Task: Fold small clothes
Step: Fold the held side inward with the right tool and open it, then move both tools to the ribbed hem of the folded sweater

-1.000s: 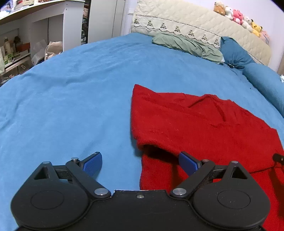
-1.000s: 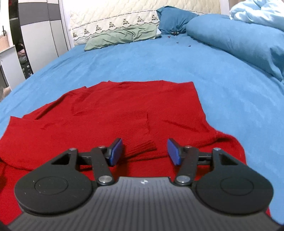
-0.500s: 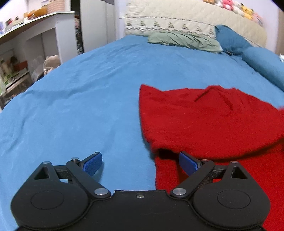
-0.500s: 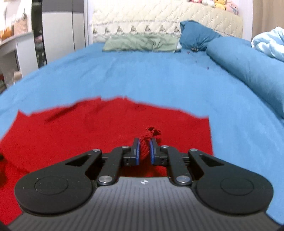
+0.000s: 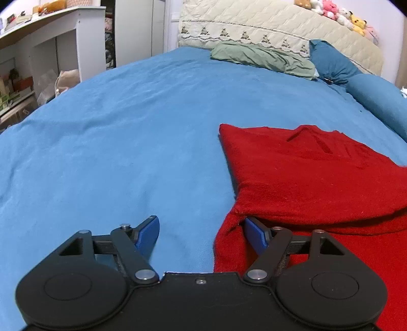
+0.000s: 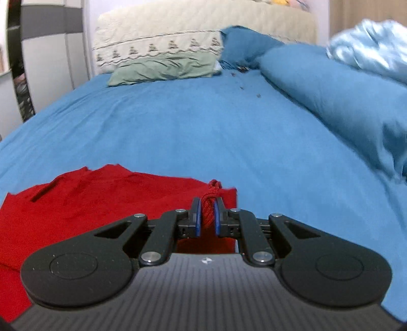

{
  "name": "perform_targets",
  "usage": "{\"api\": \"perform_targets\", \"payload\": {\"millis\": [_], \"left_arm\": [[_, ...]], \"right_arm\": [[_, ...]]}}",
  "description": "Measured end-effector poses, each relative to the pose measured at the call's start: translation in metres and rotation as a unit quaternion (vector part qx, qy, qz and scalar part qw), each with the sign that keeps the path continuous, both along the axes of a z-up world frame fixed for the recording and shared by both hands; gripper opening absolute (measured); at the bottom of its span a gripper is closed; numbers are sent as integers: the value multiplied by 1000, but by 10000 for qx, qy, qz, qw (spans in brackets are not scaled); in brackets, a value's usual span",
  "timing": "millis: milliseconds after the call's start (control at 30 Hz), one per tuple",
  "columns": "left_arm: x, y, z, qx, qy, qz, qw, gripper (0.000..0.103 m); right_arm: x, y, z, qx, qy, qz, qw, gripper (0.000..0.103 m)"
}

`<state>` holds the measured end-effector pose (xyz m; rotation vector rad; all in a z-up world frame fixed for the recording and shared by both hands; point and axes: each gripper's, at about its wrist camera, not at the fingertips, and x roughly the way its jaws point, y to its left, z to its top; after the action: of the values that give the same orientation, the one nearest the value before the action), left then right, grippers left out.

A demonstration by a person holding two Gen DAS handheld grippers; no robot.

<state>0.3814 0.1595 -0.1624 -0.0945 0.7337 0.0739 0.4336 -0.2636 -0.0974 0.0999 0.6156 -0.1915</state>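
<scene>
Red sweater (image 5: 313, 178), partly folded over

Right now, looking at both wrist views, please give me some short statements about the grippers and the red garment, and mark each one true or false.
1. The right gripper is shut on a bunch of the red sweater. True.
2. The left gripper is clamped on the sweater too. False: its jaws stand wide open, with only the right finger at the sweater's edge.
3. The sweater lies on a blue bedsheet. True.
4. A green pillow lies near the headboard. True.
5. The plush toys sit on the sweater. False: they sit on top of the headboard.
</scene>
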Motion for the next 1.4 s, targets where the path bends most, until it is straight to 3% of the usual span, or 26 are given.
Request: {"api": "perform_targets", "payload": {"millis": [133, 200, 233, 267, 400, 500, 600, 667, 800, 933, 1100, 1133, 1200, 1267, 1400], "left_arm": [[-5, -10, 12, 168, -41, -90, 9998, 75], [-10, -16, 25, 236, -297, -224, 9990, 78], [-13, -21, 32, 282, -443, -314, 9981, 79], [-15, -26, 38, 288, -552, -422, 9972, 82], [-7, -46, 37, -109, -514, -1015, 9934, 83], [6, -63, 23, -54, -386, -1318, 9905, 83], [20, -70, 7, 100, -60, -1293, 9915, 85], [21, -69, 4, 67, -97, -1291, 9916, 86], [23, -73, 11, 155, 65, -1264, 9918, 86], [12, -80, 34, 213, 41, -1185, 9927, 86], [-28, -78, 88, 159, -21, -1254, 9920, 87], [-38, -77, 99, 179, -12, -1271, 9917, 88], [-64, -74, 121, 136, 14, -1281, 9917, 101], [-91, -69, 138, 26, 76, -1278, 9918, 103], [-137, -59, 143, -241, 445, -1260, 9907, 103]], "right_arm": [[-3, 1, -30, -121, 468, 122, 9988, 29], [-14, -1, -36, -151, 461, 31, 9988, 46], [-19, 0, -38, -167, 428, -11, 9989, 64], [-26, 1, -38, -198, 369, -21, 9991, 74], [-39, 17, -41, -539, 218, 407, 9975, 75], [-33, 23, -45, -426, 69, 646, 9970, 76], [-25, 23, -53, -329, -22, 675, 9972, 80], [-19, 18, -60, -226, 54, 603, 9979, 87], [-18, -4, -67, 350, 122, 345, 9987, 91], [-42, -15, -44, 575, -96, 282, 9979, 91], [-95, -20, 20, 321, -313, 640, 9969, 91], [-110, -22, 37, 313, -350, 719, 9963, 91], [-137, -26, 67, 424, -341, 901, 9944, 95], [-169, -32, 95, 516, -317, 1022, 9929, 103], [-232, -41, 120, 681, -116, 1206, 9903, 103]]}}
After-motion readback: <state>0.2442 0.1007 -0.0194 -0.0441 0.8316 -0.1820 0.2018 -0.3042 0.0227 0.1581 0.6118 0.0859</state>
